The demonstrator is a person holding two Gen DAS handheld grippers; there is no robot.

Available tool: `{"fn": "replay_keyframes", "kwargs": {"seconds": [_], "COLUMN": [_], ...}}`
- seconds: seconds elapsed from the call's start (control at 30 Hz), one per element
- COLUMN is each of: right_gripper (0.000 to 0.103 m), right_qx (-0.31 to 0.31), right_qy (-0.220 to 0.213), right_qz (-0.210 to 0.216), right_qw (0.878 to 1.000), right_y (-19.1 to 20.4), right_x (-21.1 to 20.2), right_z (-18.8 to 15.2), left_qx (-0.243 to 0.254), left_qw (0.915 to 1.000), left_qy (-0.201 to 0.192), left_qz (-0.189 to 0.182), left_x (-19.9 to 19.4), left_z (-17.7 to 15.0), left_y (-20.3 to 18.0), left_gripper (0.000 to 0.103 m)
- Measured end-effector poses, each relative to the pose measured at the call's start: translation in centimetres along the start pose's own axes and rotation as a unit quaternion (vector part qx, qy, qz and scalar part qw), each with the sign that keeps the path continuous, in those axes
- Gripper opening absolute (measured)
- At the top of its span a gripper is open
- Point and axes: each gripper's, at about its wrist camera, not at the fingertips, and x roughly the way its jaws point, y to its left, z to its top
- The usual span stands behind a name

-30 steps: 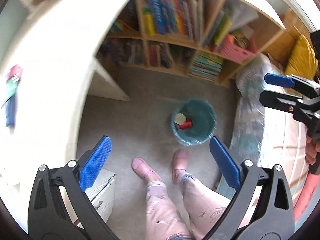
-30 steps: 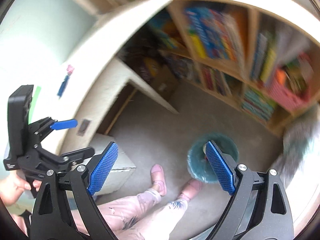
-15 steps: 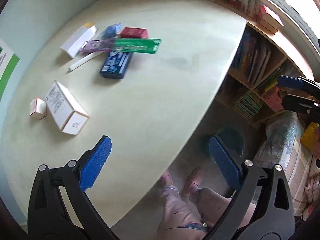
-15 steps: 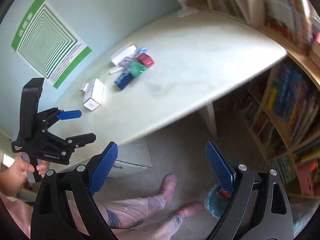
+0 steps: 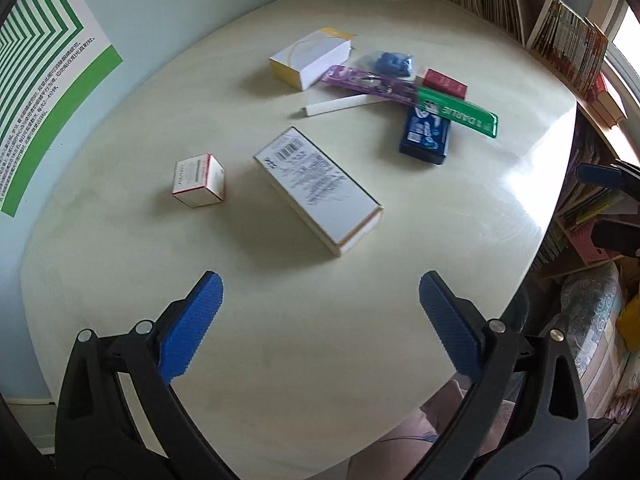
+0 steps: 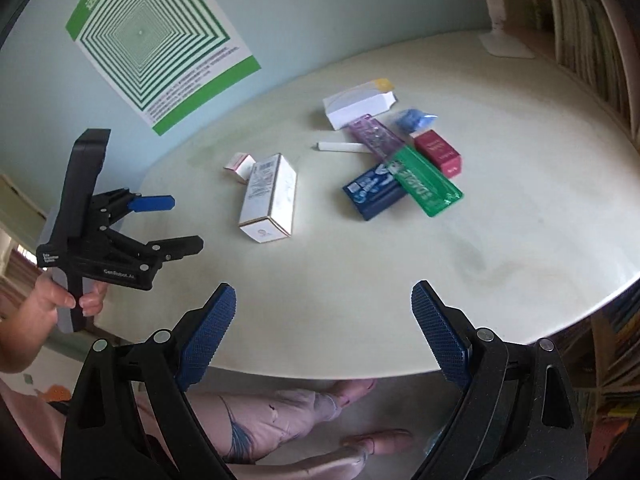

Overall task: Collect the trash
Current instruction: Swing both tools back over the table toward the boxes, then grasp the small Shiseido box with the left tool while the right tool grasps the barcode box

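Note:
Trash lies on the pale round table (image 5: 360,340): a long white box (image 5: 316,190), a small red-and-white box (image 5: 199,179), a white-and-yellow box (image 5: 310,58), a white stick (image 5: 340,105), a purple pack (image 5: 368,80), a crumpled blue bag (image 5: 390,62), a red box (image 5: 444,84), a green toothpaste box (image 5: 456,112) and a dark blue box (image 5: 426,136). My left gripper (image 5: 320,292) hovers open and empty above the near table, short of the long white box (image 6: 270,196). My right gripper (image 6: 323,300) is open and empty over the table's near edge.
A green-striped poster (image 6: 160,40) hangs on the blue wall behind the table. Bookshelves (image 5: 560,36) run along the right. A white lamp base (image 6: 506,46) stands at the far table edge. The person's legs (image 6: 280,412) are under the near edge.
Both views have swung up from the floor and the teal bin to the table top with the trash. Both grippers rose and rolled, staying open and empty.

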Motion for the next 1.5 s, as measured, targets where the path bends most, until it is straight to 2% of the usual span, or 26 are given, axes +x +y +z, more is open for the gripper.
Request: {"fn": "replay_keyframes", "kwargs": {"seconds": [0.1, 0.2, 0.4, 0.87, 1.07, 1.23, 1.4, 1.43, 1.5], "right_gripper": [0.089, 0.089, 0.089, 0.089, 0.084, 0.081, 0.058, 0.057, 0.055], "right_qx": [0.005, 0.036, 0.032, 0.041, 0.047, 0.051, 0.034, 0.035, 0.036], "right_qy": [-0.003, -0.014, 0.015, 0.053, 0.058, 0.065, 0.074, 0.074, 0.071], "right_qz": [-0.019, -0.015, -0.037, -0.069, -0.086, -0.092, -0.114, -0.114, -0.113], "right_qw": [1.0, 0.999, 0.999, 0.995, 0.994, 0.992, 0.99, 0.99, 0.99], "right_y": [1.6, 2.8, 6.0, 7.6, 7.6, 7.2, 7.2, 7.3, 7.4], "right_x": [2.1, 4.0, 9.0, 15.9, 17.6, 18.3, 18.7, 18.8, 18.6], "right_z": [1.5, 2.3, 3.4, 5.0, 5.2, 5.4, 5.5, 5.5, 5.5], "left_qx": [0.014, 0.028, 0.049, 0.074, 0.065, 0.07, 0.066, 0.064, 0.063], "left_qw": [0.9998, 0.9996, 0.9986, 0.9964, 0.9967, 0.9962, 0.9954, 0.9955, 0.9957], "left_qy": [-0.006, 0.006, 0.019, 0.037, 0.038, 0.038, 0.047, 0.045, 0.046], "left_qz": [0.012, 0.007, -0.005, -0.021, -0.031, -0.036, -0.052, -0.053, -0.051], "left_x": [0.8, 2.2, 4.6, 10.7, 12.3, 13.0, 14.1, 14.1, 14.0], "left_z": [0.8, 1.5, 2.4, 5.8, 6.5, 6.7, 7.0, 7.1, 7.3], "left_y": [3.1, 6.2, 10.0, 13.1, 13.8, 14.0, 14.3, 14.4, 14.5], "left_gripper": [0.096, 0.096, 0.096, 0.096, 0.096, 0.082, 0.058, 0.047, 0.043]}}
